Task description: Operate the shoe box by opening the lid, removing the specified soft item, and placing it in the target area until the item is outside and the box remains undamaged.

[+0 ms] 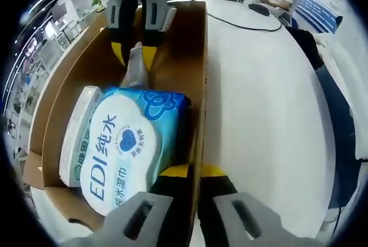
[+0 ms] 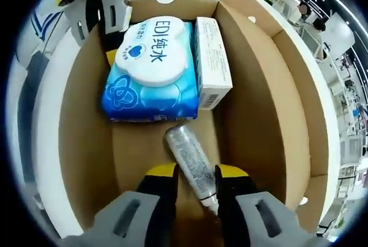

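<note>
Brown cardboard shoe box (image 2: 86,143) lies open on the white tabletop (image 1: 259,114). Inside, a blue wet-wipes pack (image 2: 150,68) sits at 12 o'clock in the right gripper view, a white carton (image 2: 211,60) touching its side. The right gripper (image 2: 195,175) holds its fingers narrowly about a silvery tube (image 2: 190,158). The left gripper (image 1: 195,172) pinches the box wall.
</note>
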A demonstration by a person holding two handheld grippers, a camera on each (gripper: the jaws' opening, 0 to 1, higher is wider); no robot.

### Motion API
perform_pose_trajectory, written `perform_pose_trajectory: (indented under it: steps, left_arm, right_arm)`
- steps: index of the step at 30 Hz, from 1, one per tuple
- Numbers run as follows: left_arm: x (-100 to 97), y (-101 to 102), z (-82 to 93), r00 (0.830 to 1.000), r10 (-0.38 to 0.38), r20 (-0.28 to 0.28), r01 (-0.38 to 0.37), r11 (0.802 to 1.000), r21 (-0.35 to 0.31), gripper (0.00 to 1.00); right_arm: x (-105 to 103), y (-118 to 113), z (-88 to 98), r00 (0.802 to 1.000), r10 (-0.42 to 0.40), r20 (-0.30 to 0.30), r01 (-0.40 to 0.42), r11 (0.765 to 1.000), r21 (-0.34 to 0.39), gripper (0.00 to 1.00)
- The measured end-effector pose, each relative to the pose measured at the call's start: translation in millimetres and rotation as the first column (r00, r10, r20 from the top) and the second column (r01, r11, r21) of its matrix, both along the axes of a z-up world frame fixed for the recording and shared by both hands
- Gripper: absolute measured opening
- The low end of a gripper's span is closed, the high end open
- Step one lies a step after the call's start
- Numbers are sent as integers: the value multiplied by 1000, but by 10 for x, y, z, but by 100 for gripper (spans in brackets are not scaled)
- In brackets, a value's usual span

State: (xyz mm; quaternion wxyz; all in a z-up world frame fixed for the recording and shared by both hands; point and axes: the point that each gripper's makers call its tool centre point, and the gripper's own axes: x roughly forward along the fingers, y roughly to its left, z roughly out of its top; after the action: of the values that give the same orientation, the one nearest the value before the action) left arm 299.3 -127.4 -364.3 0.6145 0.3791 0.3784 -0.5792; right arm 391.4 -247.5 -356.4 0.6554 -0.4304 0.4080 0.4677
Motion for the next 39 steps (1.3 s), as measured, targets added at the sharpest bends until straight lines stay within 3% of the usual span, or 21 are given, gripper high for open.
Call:
perform_pose_trajectory:
  steps: [12,18,26,39]
  left_arm:
    - [-2,-1,-6,1000,3,0,-3,1000,1,1]
    - [-4,-1,-2,1000,4,0,-4,1000,-1,1]
    - [-4,-2,-3,1000,8,-1,-8,1000,-2,1]
    - [-3,-4,-6,1000,4,-8,-4,1000,-6,1]
  right_arm:
    - [-389,49,111,999,-32,-43,33,999,6,19]
    - [-383,34,83,999,-16,-52,16,1000,-1,20]
    - [-331,59,79,996,-5,-85,5,1000,-5,28]
    - [-292,-15,-74,989,17,-148,-21,1000,-23,21]
